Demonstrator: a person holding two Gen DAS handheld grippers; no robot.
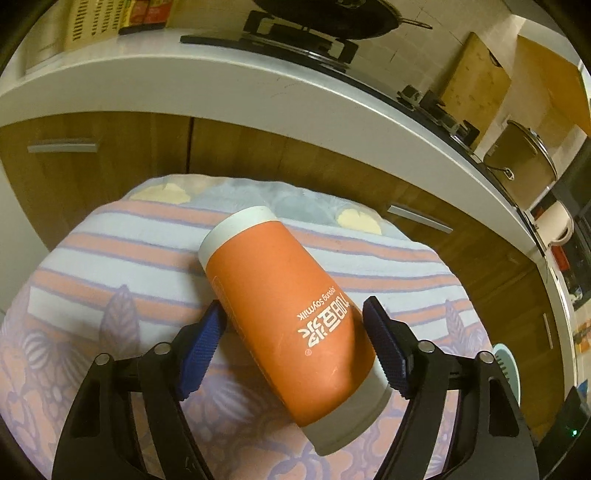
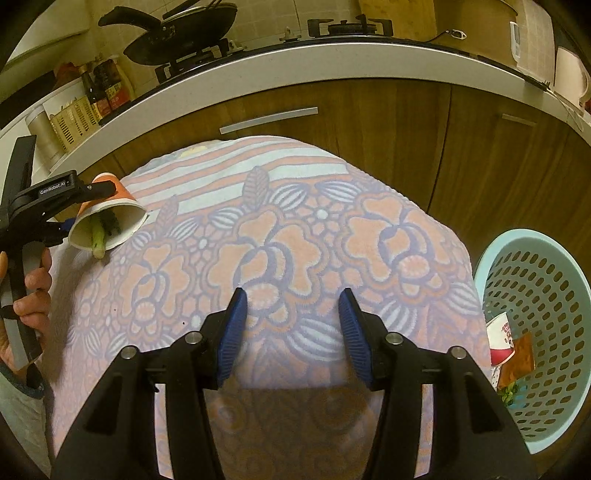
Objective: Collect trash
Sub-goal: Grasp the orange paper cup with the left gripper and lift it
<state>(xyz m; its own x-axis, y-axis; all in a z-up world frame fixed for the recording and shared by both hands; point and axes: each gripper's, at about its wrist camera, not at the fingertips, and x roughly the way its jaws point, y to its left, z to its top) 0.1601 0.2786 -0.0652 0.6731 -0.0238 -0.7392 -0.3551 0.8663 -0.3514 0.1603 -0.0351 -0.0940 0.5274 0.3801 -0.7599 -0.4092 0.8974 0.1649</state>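
Observation:
An orange paper soymilk cup [image 1: 291, 325] with white rims lies on its side on the flowered cloth [image 1: 92, 280]. My left gripper [image 1: 295, 339] has its blue pads on both sides of the cup and grips it. The right wrist view shows the same cup [image 2: 110, 221] at the far left with green vegetable scraps [image 2: 99, 240] sticking out of its mouth, held by the left gripper [image 2: 70, 210]. My right gripper [image 2: 291, 328] is open and empty above the cloth [image 2: 295, 229]. A light blue perforated basket [image 2: 535, 332] stands at the right with trash inside.
A kitchen counter [image 2: 332, 55] with a stove, a pan [image 2: 173, 33] and bottles runs behind the cloth-covered table. Wooden cabinet doors [image 2: 388, 122] are below it. The basket holds a red-and-white cup [image 2: 502, 339] and wrappers. A pot [image 1: 521, 162] and mug [image 1: 554, 225] stand on the counter.

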